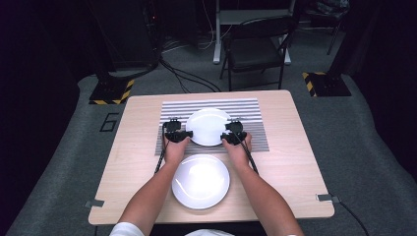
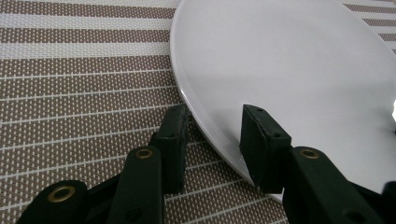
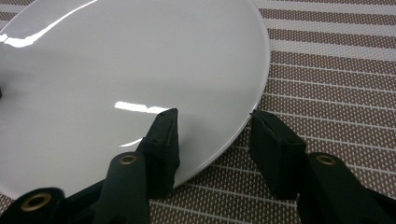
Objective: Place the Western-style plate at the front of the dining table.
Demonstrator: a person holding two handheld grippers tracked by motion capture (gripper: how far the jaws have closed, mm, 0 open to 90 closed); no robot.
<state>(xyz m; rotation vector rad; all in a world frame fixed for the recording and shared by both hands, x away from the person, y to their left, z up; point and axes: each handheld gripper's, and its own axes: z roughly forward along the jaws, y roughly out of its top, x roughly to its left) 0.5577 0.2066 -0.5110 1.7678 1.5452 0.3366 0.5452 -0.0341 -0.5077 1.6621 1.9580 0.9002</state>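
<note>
A white plate (image 1: 208,127) lies on a striped placemat (image 1: 211,104) at the middle of the wooden table (image 1: 133,162). My left gripper (image 1: 180,135) is at its left rim and my right gripper (image 1: 229,136) at its right rim. In the left gripper view the gripper (image 2: 215,112) straddles the rim of the plate (image 2: 289,60), one jaw on the plate, the other against its outer edge over the placemat (image 2: 84,84). The right gripper (image 3: 213,113) holds the plate (image 3: 140,60) the same way, above the placemat (image 3: 327,70). Both grip the rim.
A second white plate (image 1: 200,181) sits on the bare wood between the person's forearms, near the front edge. A black chair (image 1: 255,49) and stand bases with yellow-black tape stand on the grey floor beyond the table.
</note>
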